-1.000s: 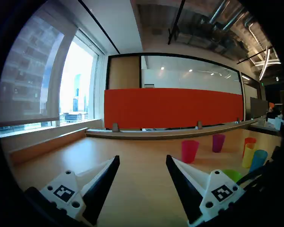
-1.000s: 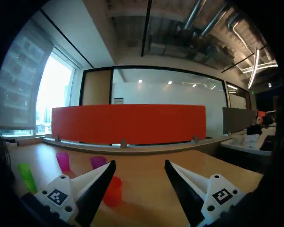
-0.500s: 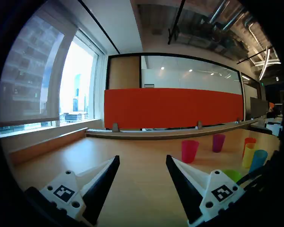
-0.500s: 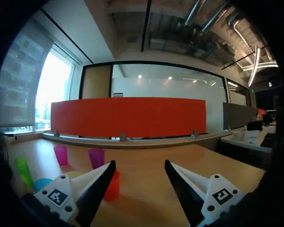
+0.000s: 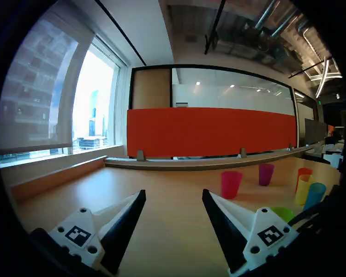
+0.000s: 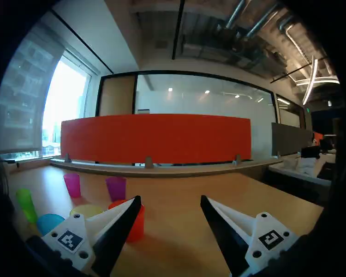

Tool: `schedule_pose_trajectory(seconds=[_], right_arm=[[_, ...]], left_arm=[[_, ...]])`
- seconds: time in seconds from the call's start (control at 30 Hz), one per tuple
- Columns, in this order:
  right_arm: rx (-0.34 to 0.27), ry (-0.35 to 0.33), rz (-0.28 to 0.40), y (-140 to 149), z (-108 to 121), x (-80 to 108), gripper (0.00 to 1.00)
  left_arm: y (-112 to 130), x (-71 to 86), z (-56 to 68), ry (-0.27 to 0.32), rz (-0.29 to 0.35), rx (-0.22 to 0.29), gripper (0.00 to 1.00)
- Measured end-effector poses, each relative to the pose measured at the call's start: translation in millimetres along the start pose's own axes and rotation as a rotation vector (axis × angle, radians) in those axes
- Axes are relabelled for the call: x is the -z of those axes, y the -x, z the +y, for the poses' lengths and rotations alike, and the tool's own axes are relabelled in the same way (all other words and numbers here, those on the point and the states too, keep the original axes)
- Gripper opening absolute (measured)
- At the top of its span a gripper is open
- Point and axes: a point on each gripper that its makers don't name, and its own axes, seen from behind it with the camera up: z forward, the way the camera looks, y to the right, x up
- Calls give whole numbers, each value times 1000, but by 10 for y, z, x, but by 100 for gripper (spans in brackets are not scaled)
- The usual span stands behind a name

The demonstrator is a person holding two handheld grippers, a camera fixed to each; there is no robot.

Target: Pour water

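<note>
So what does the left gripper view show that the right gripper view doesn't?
The left gripper view takes in a raised wooden ledge below the big window, and its cups stand to the right, the pink cup nearest the middle. The right gripper view adds a grey partition and a neighbouring desk at its right edge, and its orange cup is partly hidden behind one of its fingers. Both share the wooden table, the orange divider and an open gripper: left gripper, right gripper.
</note>
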Motion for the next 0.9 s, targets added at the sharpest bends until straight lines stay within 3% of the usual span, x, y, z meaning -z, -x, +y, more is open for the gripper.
schedule_pose_trajectory(seconds=[0.9], right_arm=[[-2, -6, -2, -5, -25, 15, 100]], left_arm=[[-4, -2, 3, 0, 0, 0, 90]])
